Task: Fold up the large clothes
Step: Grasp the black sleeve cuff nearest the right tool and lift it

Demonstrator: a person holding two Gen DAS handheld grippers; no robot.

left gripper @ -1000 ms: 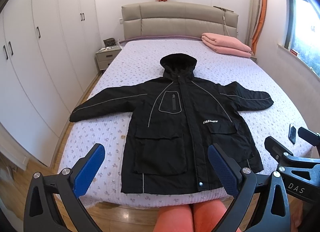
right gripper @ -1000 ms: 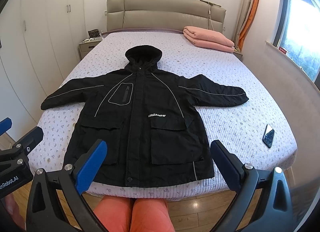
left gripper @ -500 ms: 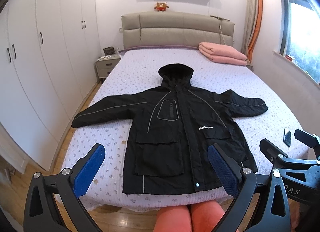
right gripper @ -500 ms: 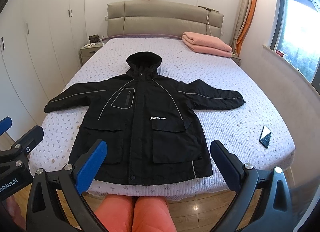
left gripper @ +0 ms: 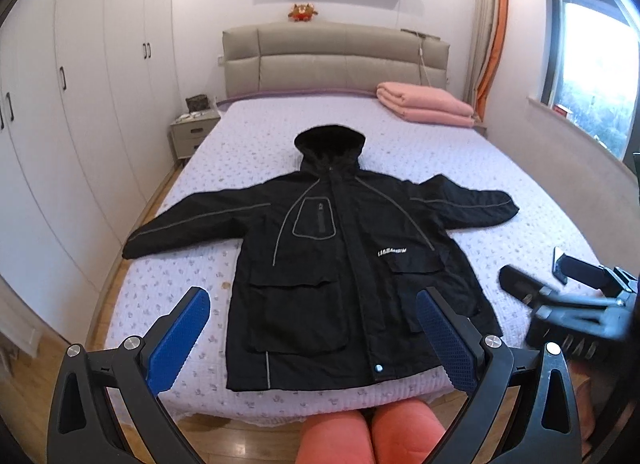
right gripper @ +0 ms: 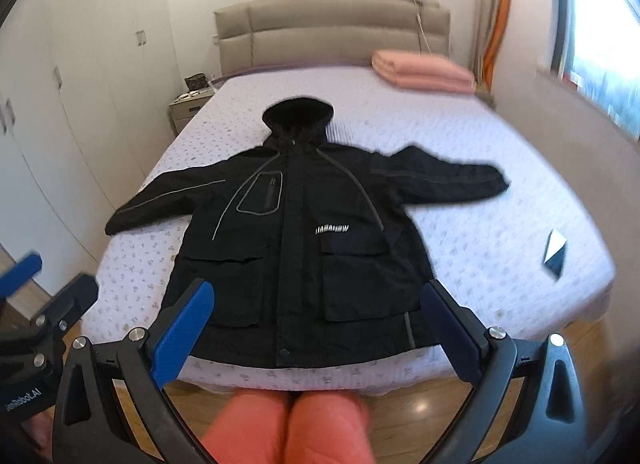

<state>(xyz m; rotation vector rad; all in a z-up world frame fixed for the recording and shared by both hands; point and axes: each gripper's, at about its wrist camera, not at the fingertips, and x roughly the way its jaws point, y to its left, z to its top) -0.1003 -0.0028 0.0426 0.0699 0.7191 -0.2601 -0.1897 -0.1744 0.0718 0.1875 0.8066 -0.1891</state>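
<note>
since the earlier frames both cameras had been lowered and brought a little nearer the bed (left gripper: 168,304), and the right wrist view was smeared by motion. nearest, the left gripper (left gripper: 312,340) and the right gripper (right gripper: 316,336) were held above the floor at the foot of the bed, blue pads spread wide with nothing between them. beyond, the black hooded jacket (left gripper: 340,256) was laid flat, front up, sleeves spread, hood toward the headboard (left gripper: 332,59), with a phone (right gripper: 555,252) by the right edge and a folded pink blanket (left gripper: 428,104) farther back.
</note>
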